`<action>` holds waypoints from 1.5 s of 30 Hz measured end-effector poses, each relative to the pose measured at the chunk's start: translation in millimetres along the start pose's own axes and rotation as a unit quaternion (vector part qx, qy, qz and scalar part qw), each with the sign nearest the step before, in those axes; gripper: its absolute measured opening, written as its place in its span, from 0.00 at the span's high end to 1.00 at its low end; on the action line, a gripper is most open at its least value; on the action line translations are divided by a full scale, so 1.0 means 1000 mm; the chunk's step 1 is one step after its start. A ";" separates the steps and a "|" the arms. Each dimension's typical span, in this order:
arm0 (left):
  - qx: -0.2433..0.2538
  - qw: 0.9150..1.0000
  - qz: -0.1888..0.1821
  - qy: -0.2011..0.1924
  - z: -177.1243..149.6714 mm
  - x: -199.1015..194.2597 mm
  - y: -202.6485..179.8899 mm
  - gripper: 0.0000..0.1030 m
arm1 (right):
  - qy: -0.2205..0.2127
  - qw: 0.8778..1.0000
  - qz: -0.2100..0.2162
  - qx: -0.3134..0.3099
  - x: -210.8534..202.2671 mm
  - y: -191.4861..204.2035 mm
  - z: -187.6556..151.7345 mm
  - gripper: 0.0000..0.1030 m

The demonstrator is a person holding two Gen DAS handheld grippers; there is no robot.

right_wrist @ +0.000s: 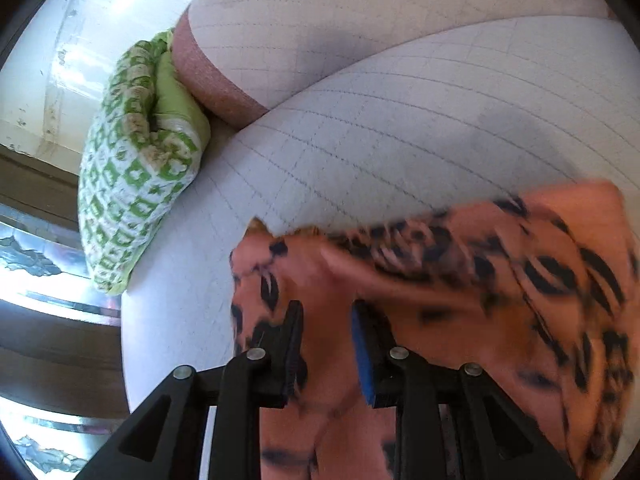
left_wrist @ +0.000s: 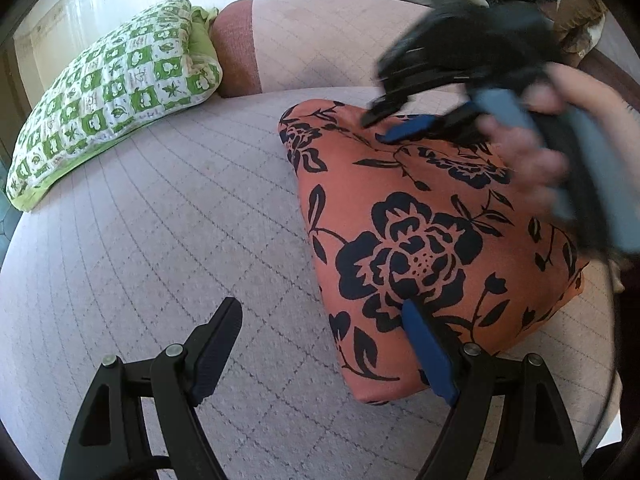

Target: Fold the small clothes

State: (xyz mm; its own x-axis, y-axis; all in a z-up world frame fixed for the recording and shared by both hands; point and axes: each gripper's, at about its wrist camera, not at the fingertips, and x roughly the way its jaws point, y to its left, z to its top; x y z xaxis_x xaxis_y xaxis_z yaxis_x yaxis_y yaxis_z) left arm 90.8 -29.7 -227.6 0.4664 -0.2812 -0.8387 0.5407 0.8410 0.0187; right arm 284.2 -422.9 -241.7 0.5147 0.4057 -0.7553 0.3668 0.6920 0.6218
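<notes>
Best to flatten the orange flowered cloth (left_wrist: 420,240) where it lies folded on the pale checked sofa seat (left_wrist: 160,240), pressing gently along the crease without dragging it askew. Left gripper (left_wrist: 320,344) spread wide, gripping nothing, one tip over the cloth's near edge. Right gripper (right_wrist: 326,344) narrowed, over the cloth; through the blur, seemingly pinching nothing.

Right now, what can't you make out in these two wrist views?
- Right gripper, left wrist view: motion blur and the hand hide how its jaws stand.
- Orange floral cloth, right wrist view: smeared by blur; whether the pads grip it is unclear.
- Same cloth, left wrist view: its right edge lies behind the hand; layers cannot be counted.
- Left gripper: open, one finger over the cloth; contact unclear.
</notes>
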 end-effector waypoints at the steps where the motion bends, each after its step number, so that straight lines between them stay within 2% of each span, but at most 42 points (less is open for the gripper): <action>1: -0.003 1.000 -0.001 0.001 0.000 0.000 0.001 0.19 | -0.003 1.000 0.006 0.003 -0.006 -0.003 -0.005 0.73; 4: -0.011 1.000 -0.006 0.005 0.001 0.000 0.003 0.19 | -0.036 0.999 0.023 0.005 -0.050 -0.015 -0.029 0.72; 10: -0.034 0.999 -0.017 0.014 0.000 0.003 0.009 0.19 | -0.070 0.997 0.004 0.020 -0.111 -0.034 -0.085 0.69; 13: -0.037 0.999 -0.023 0.015 -0.002 0.003 0.008 0.19 | -0.080 0.995 -0.047 0.028 -0.114 -0.055 -0.116 0.41; 14: -0.036 0.999 -0.027 0.017 -0.002 0.003 0.008 0.19 | -0.068 0.996 -0.057 0.023 -0.104 -0.065 -0.126 0.41; 16: -0.037 0.999 -0.026 0.013 -0.001 0.000 0.009 0.19 | -0.088 0.994 -0.064 -0.003 -0.100 -0.068 -0.138 0.41; 18: -0.047 0.998 -0.032 0.000 0.002 -0.006 0.014 0.19 | -0.089 0.993 -0.074 -0.023 -0.109 -0.054 -0.138 0.42; 20: -0.061 0.997 -0.038 -0.022 0.005 -0.014 0.022 0.19 | -0.104 0.994 -0.035 -0.020 -0.124 -0.053 -0.135 0.41; 23: -0.066 0.996 -0.043 -0.048 0.011 -0.019 0.028 0.19 | -0.145 0.989 0.016 0.034 -0.143 -0.078 -0.131 0.34; 26: -0.071 0.995 -0.056 -0.047 0.016 -0.014 0.030 0.19 | -0.153 0.984 0.050 0.081 -0.144 -0.105 -0.125 0.34; 30: -0.079 0.993 -0.077 -0.031 0.020 -0.004 0.029 0.19 | -0.144 0.982 0.059 0.107 -0.137 -0.122 -0.120 0.34; 35: -0.071 0.995 -0.062 -0.029 0.023 0.003 0.024 0.19 | -0.152 0.981 0.063 0.104 -0.140 -0.129 -0.111 0.34; 45: -0.073 0.995 -0.057 -0.025 0.025 0.007 0.023 0.19 | -0.152 0.982 0.066 0.092 -0.139 -0.125 -0.108 0.34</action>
State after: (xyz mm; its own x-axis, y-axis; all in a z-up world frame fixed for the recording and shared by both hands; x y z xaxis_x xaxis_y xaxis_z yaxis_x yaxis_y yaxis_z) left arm 123.9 -23.6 -219.4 0.4445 -0.3975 -0.8027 0.4863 0.8597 -0.1564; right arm 83.3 -501.1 -237.0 0.7649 0.2686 -0.5855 0.4003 0.5140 0.7587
